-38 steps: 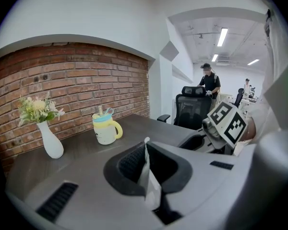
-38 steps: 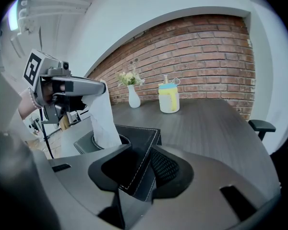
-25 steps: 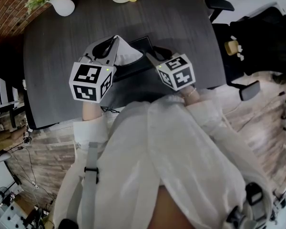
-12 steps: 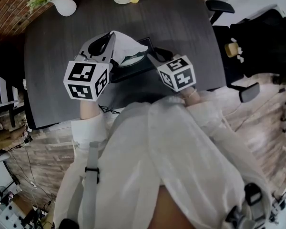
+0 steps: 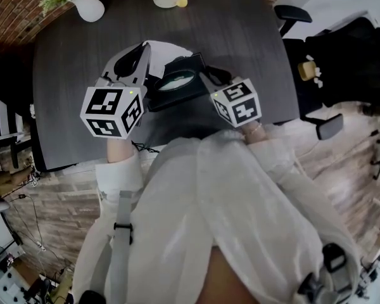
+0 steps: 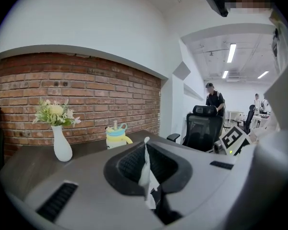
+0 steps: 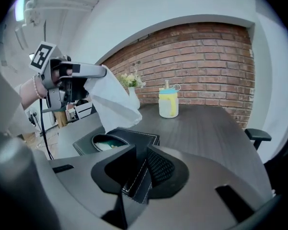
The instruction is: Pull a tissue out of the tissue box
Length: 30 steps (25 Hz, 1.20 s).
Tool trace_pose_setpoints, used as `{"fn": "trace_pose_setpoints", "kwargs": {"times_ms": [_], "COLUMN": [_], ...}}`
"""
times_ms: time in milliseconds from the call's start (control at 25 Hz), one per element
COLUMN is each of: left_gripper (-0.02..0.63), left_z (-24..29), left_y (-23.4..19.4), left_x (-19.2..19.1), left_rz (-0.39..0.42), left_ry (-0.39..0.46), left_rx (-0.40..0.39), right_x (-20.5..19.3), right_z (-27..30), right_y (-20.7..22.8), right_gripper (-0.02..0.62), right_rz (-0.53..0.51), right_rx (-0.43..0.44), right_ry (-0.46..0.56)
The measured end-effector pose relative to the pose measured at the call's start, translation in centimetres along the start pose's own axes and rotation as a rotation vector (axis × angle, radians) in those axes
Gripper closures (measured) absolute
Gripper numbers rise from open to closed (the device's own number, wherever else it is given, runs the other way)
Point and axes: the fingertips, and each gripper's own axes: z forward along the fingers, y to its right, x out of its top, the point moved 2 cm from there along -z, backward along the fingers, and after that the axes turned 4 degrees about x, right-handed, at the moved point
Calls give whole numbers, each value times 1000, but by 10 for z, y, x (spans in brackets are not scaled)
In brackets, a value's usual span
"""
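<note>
Left gripper [image 6: 146, 150]: pinching tissue [image 7: 113, 102] above tissue box [image 7: 137, 139]
Right gripper [image 7: 140, 159]: closing on box corner
Beyond box: sippy cup [image 7: 168, 104], flower vase [image 5: 88, 8]

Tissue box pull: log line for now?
left gripper: shut on tissue, out of tissue box | right gripper: fingers closing on box corner

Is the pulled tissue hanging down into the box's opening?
No, in the right gripper view the tissue, pinched by the left gripper, hangs with its lower edge clear above the tissue box and its oval opening.
</note>
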Motion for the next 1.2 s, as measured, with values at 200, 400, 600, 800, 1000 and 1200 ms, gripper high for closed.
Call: {"fn": "trace_pose_setpoints", "kwargs": {"times_ms": [200, 400, 600, 800, 1000, 1200], "left_gripper": [598, 598, 598, 598, 598, 598], "left_z": [-8, -16, -29, -39, -48, -51], "left_y": [-3, -10, -16, -22, -24, -22], "left_x": [9, 21, 37, 41, 44, 34], "left_rz": [-43, -67, -130, -177, -205, -231], "left_ry": [66, 124, 194, 270, 303, 300], "left_rx": [12, 19, 34, 86, 111, 124], "right_x": [22, 57, 102, 131, 160, 176], "right_z": [-12, -32, -57, -69, -76, -79], "right_y": [1, -5, -17, -22, -29, -42], "right_gripper": [528, 528, 537, 574, 589, 591], "right_rz": [22, 40, -10, -77, -131, -129], "right_rx": [22, 60, 98, 140, 184, 210], "right_ry": [62, 157, 252, 329, 360, 403]}}
